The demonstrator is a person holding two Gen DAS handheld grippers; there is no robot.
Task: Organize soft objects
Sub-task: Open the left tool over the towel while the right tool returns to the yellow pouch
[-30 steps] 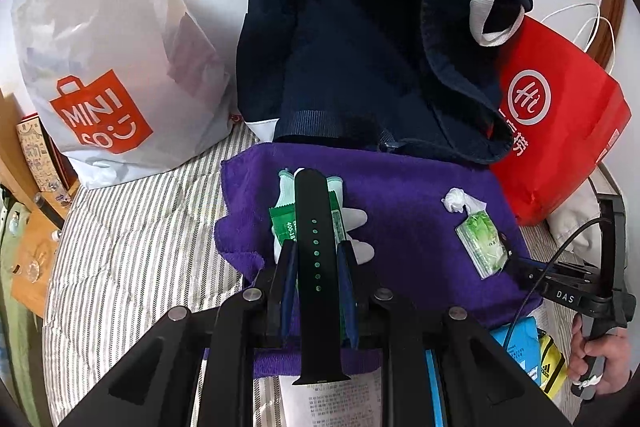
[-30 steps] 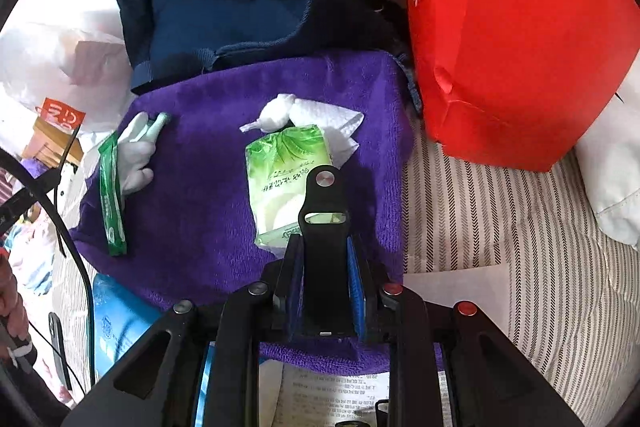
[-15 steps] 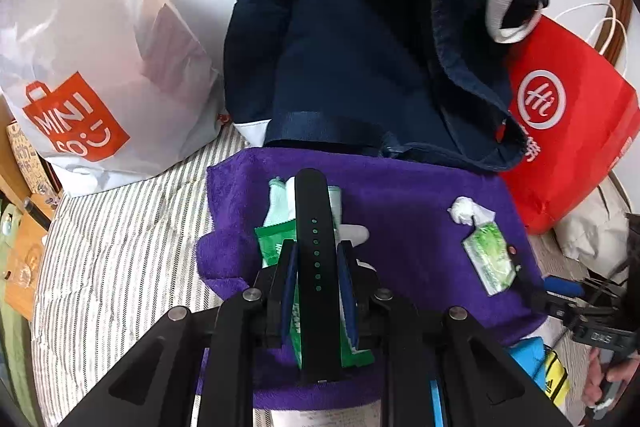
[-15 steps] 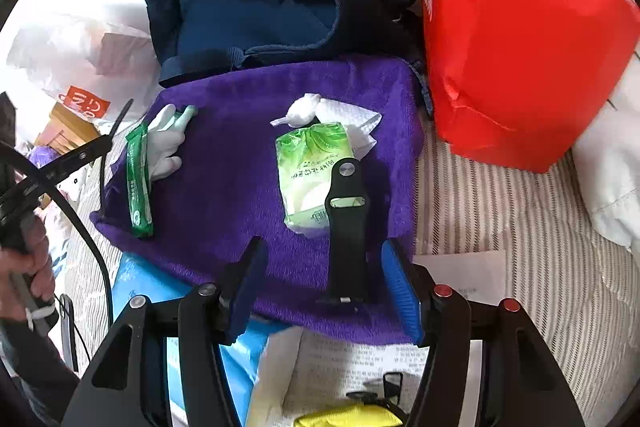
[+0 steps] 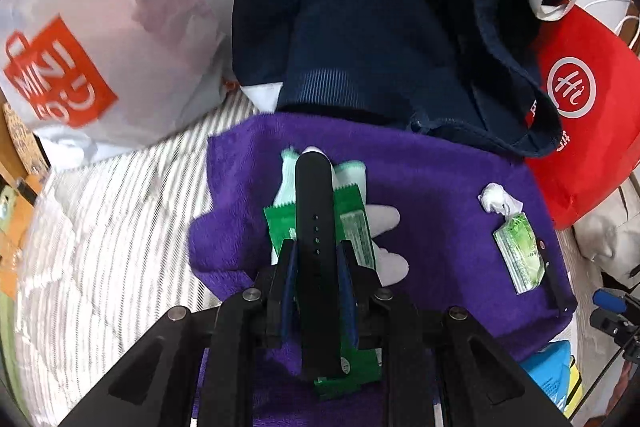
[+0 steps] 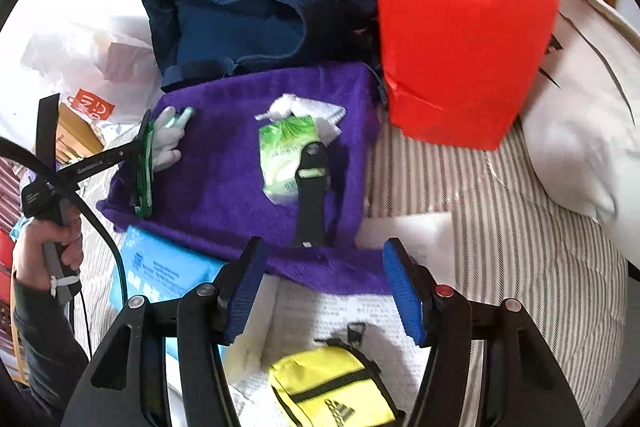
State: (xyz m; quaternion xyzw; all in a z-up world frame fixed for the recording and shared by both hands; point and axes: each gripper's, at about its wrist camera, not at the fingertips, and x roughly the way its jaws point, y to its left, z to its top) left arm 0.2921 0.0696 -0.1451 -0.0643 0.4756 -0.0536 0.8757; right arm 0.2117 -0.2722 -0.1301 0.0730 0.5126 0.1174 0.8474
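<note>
1. The left claw (image 5: 316,259) is clamped on a black strap (image 5: 314,211), which juts ahead of the pads and back under them; directly beneath lie a green packet (image 5: 354,231) and a white glove (image 5: 384,215).
2. The right claw (image 6: 322,287) stands open with nothing between its pads; its jaws have just been opening, and a second strap (image 6: 310,195) lies just ahead of it on the purple towel (image 6: 224,163), apart from the pads.
3. That strap rests partly over a tissue pack (image 6: 280,151), with a crumpled tissue (image 6: 296,109) just beyond.
4. Judged step: the held strap is to be set down on the towel. It would best be lowered onto bare towel beside the packet rather than on top of it, and let go only once it lies flat.
5. Farther off stand a navy bag (image 5: 360,27) and a red bag (image 6: 460,27), well clear of both claws.
</note>
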